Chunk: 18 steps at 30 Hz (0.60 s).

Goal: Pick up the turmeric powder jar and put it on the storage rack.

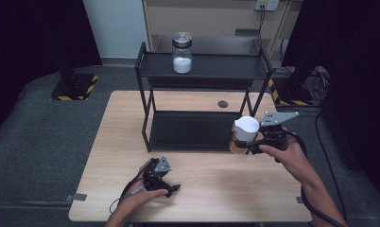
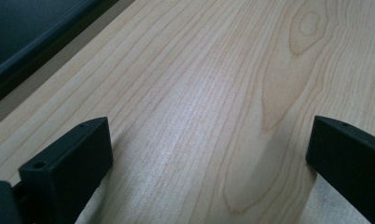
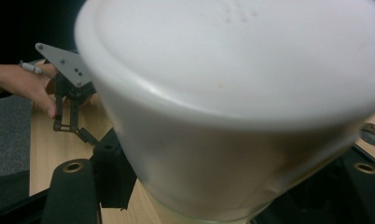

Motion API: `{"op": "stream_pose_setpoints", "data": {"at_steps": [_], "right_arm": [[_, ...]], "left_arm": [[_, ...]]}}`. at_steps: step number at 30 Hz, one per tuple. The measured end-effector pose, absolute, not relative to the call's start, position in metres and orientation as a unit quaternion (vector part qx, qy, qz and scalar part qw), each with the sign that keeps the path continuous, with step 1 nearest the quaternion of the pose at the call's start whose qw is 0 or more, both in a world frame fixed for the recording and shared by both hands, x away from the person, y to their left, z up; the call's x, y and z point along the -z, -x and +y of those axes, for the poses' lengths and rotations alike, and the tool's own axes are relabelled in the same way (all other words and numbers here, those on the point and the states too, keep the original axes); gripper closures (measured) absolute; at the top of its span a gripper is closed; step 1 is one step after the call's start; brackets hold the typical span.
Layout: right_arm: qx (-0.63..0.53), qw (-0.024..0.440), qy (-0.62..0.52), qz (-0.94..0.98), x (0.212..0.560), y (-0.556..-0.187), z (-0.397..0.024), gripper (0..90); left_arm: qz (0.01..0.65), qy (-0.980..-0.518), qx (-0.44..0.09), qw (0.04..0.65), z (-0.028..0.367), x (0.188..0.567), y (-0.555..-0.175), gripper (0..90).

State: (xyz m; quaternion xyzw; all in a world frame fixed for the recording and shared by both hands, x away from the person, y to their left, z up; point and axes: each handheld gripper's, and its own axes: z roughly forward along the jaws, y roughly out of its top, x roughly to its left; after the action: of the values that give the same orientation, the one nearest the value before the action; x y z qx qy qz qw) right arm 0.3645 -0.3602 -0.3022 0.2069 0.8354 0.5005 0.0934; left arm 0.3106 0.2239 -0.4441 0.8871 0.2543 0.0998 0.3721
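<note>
White-lidded jar (image 1: 243, 134) held slightly tilted.

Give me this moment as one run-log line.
right gripper: shut on white-lidded jar, held above table | left gripper: open, empty, low over table | shelf rack: glass jar on top

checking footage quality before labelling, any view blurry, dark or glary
High view: sharp on the table, but both sides fall into black. Left gripper view: crisp wood grain, with a soft sheen between the left gripper jaws. Right gripper view: the white-lidded jar sits so close that it is smeared and out of focus; the upper left corner is black.
</note>
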Motion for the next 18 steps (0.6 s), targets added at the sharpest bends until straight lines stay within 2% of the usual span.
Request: {"op": "stream_pose_setpoints", "data": {"at_steps": [18], "right_arm": [[-0.5,0.092,-0.192,0.839,0.263,-0.381,-0.351,31.6]], "left_arm": [[0.254,-0.887,-0.1,0.372,0.224,0.444,-0.311,0.0]]}}
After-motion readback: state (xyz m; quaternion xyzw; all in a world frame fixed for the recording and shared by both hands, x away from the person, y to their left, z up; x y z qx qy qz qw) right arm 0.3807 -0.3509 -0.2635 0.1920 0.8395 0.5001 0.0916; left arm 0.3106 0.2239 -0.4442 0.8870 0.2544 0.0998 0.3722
